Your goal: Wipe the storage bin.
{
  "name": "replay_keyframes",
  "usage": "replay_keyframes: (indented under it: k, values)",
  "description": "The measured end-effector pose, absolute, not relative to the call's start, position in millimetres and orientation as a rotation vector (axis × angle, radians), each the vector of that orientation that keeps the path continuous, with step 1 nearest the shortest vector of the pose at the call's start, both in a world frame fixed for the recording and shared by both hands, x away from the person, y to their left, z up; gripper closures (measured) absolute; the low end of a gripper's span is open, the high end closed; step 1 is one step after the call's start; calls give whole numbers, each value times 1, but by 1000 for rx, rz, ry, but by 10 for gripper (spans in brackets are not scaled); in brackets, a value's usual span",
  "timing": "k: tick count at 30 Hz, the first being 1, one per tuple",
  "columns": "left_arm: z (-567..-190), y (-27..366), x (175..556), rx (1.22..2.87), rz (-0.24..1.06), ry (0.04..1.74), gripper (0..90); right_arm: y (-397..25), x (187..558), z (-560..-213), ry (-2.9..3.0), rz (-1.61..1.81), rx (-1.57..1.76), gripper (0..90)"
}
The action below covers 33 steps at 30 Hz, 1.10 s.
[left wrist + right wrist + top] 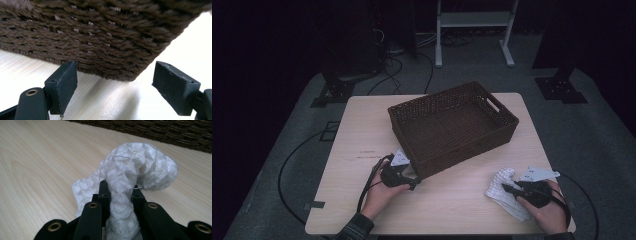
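Right gripper (120, 188) was clamped on the white knit cloth (135, 167), jaws pinching a bunched fold between them. In the high view the right gripper (512, 189) sat at the near-right corner of the table (362, 125), with the cloth (504, 187) lying on the tabletop just left of the hand. The cloth's long axis ran diagonal, from the near-right edge up toward the basket (452, 125); its far end pointed at the basket's near wall. In the right gripper view that far end humped up and curled over to the right, clear of the wood.

Left gripper (414, 181) was released, jaws spread wide, gripping nothing. It sat at the basket's near corner, just beside the weave. In the left gripper view the basket (100, 37) corner stood between the two jaws; touching or not, I couldn't tell.

The basket sat rotated on the table, long axis running near-left to far-right, far-right corner close to the table's far edge. Handle cut-out was on the right short wall. The basket interior looked bare.

Open room: wide bare strip of tabletop along the left side, and a clear band between the basket's near wall and the near edge, between the two hands. The cloth lay close to the near edge; the right hand (549, 212) was at the near-right corner with little margin. The left hand (382, 192) was well in from the left edge.
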<state>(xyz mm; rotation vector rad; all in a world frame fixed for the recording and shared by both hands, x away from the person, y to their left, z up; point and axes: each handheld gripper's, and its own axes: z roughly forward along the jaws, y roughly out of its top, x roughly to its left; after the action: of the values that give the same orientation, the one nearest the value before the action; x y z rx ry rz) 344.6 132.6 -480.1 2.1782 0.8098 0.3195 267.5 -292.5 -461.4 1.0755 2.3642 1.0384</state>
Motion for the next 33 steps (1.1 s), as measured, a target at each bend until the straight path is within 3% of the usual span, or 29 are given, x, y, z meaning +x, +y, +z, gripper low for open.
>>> replay_keyframes:
  k: [33]
  values:
    - [-499, 123, 348, 2176, 405, 844, 218, -296, 277, -459, 2351, 1033, 1094, 763]
